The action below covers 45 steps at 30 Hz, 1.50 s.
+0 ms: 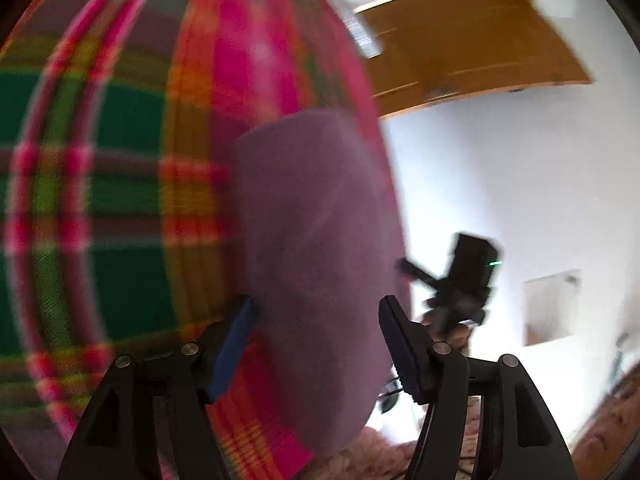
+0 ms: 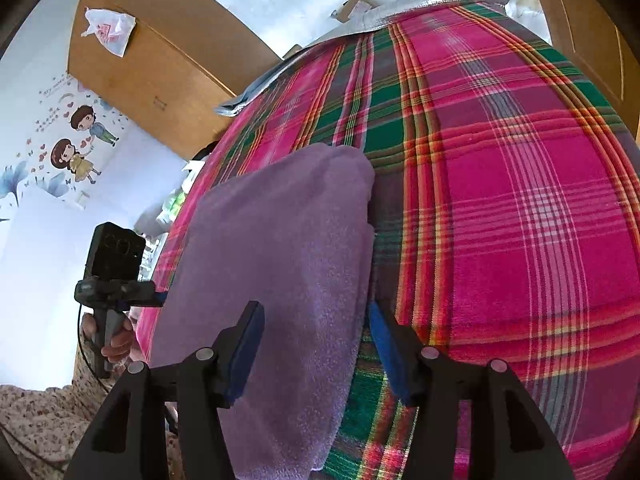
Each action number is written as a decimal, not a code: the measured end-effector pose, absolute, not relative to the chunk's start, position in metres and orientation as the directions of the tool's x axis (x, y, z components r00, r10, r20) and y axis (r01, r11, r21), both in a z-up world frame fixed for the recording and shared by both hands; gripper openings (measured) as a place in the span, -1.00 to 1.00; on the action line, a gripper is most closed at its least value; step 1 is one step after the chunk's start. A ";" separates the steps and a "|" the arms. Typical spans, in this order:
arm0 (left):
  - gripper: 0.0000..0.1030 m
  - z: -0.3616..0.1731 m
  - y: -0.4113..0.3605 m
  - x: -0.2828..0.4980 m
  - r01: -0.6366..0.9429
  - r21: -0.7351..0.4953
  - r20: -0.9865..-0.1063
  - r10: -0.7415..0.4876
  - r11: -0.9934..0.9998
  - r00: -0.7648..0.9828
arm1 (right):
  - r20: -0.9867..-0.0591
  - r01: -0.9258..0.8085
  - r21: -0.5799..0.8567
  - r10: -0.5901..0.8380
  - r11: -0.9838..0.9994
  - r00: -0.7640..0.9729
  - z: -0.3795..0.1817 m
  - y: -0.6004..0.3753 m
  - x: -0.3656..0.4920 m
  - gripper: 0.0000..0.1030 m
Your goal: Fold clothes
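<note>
1. Two handheld grippers frame a folded purple towel (image 2: 280, 280) lying on a pink-and-green plaid blanket (image 2: 500, 220) that covers the surface beneath it.

2. Seen from the right wrist, the right gripper (image 2: 316, 348) stands wide open, its blue-padded fingers (image 2: 246, 356) apart on either side of the towel's near end; one pad is over the purple cloth and the other sits at the towel's right edge, above the plaid. Nothing is clamped between them.

3. Seen from the left wrist, the left gripper (image 1: 320, 344) is likewise spread wide, the towel (image 1: 316, 264) filling the gap between its fingers without being pinched. This view is blurred, so whether the pads touch the cloth cannot be told.

4. The towel lies in several layers, its folded edge on the right in the right wrist view, near the blanket's left side.

5. Each camera catches the opposite gripper: the right one (image 1: 460, 288) against a white wall (image 1: 500, 180), the left one (image 2: 112, 280) gripped by a hand (image 2: 116, 344) beside a floral sleeve (image 2: 36, 412).

6. Behind stand a brown wooden cabinet (image 2: 160, 60), a cartoon wall sticker (image 2: 76, 144) and a white plastic bag (image 2: 110, 28).
</note>
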State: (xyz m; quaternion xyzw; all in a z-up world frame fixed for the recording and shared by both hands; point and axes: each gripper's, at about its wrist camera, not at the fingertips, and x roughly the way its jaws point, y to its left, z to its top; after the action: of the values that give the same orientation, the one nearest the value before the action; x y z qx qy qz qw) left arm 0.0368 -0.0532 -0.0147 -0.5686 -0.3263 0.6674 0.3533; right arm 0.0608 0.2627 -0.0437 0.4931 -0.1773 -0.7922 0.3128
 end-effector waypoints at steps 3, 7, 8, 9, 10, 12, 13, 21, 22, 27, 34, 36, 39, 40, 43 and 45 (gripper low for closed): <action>0.30 -0.014 -0.055 0.040 -0.098 -0.831 -0.541 0.836 -0.548 -0.093 | -0.675 0.332 0.582 -0.668 -0.743 -0.312 -0.043 0.260 0.058 0.08; 0.31 -0.012 -0.045 0.032 -0.116 -0.825 -0.548 0.833 -0.554 -0.078 | -0.664 0.331 0.597 -0.681 -0.731 -0.308 -0.045 0.262 0.055 0.08; 0.31 -0.012 -0.045 0.030 -0.115 -0.828 -0.544 0.836 -0.549 -0.073 | -0.661 0.331 0.601 -0.685 -0.728 -0.306 -0.045 0.262 0.054 0.08; 0.32 -0.013 -0.046 0.029 -0.109 -0.833 -0.538 0.840 -0.543 -0.070 | -0.659 0.333 0.603 -0.688 -0.725 -0.304 -0.045 0.262 0.053 0.08; 0.32 -0.015 -0.047 0.027 -0.104 -0.838 -0.532 0.844 -0.536 -0.067 | -0.657 0.334 0.607 -0.692 -0.721 -0.300 -0.045 0.262 0.052 0.08; 0.32 -0.019 -0.046 0.026 -0.096 -0.844 -0.524 0.849 -0.528 -0.062 | -0.653 0.339 0.613 -0.699 -0.714 -0.292 -0.045 0.260 0.050 0.10; 0.32 -0.020 -0.045 0.025 -0.095 -0.844 -0.524 0.849 -0.528 -0.060 | -0.651 0.342 0.616 -0.703 -0.710 -0.288 -0.045 0.259 0.048 0.12; 0.31 -0.021 -0.040 0.028 -0.101 -0.844 -0.524 0.850 -0.526 -0.046 | -0.622 0.344 0.654 -0.738 -0.674 -0.263 -0.047 0.258 0.041 0.10; 0.31 -0.021 -0.041 0.029 -0.098 -0.844 -0.524 0.850 -0.526 -0.049 | -0.621 0.334 0.658 -0.737 -0.675 -0.267 -0.048 0.260 0.040 -0.02; 0.16 -0.021 -0.050 0.035 -0.063 -0.844 -0.528 0.846 -0.532 -0.071 | -0.640 0.312 0.642 -0.714 -0.700 -0.283 -0.049 0.266 0.042 -0.24; -0.16 -0.022 -0.062 0.044 -0.061 -0.830 -0.549 0.831 -0.555 -0.096 | -0.644 0.317 0.625 -0.700 -0.714 -0.308 -0.048 0.264 0.045 -0.37; -0.17 -0.021 -0.064 0.045 -0.068 -0.827 -0.551 0.829 -0.557 -0.098 | -0.642 0.311 0.628 -0.700 -0.714 -0.312 -0.048 0.264 0.045 -0.39; -0.22 -0.022 -0.065 0.047 -0.070 -0.830 -0.545 0.832 -0.553 -0.101 | -0.649 0.317 0.615 -0.692 -0.722 -0.317 -0.047 0.263 0.045 -0.43; -0.23 -0.022 -0.067 0.047 -0.068 -0.832 -0.543 0.833 -0.551 -0.102 | -0.652 0.321 0.608 -0.687 -0.726 -0.319 -0.046 0.263 0.045 -0.44; -0.24 -0.022 -0.070 0.046 -0.063 -0.832 -0.543 0.833 -0.551 -0.109 | -0.654 0.321 0.603 -0.683 -0.731 -0.326 -0.046 0.263 0.047 -0.49; -0.24 -0.023 -0.070 0.044 -0.065 -0.832 -0.543 0.832 -0.551 -0.113 | -0.651 0.318 0.605 -0.683 -0.730 -0.332 -0.046 0.262 0.048 -0.51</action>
State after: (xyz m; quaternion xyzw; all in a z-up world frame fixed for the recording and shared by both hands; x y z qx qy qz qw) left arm 0.0443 -0.0698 -0.0230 -0.5749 -0.3338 0.6672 0.3361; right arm 0.0481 0.2625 -0.0465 0.4845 -0.1883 -0.7940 0.3152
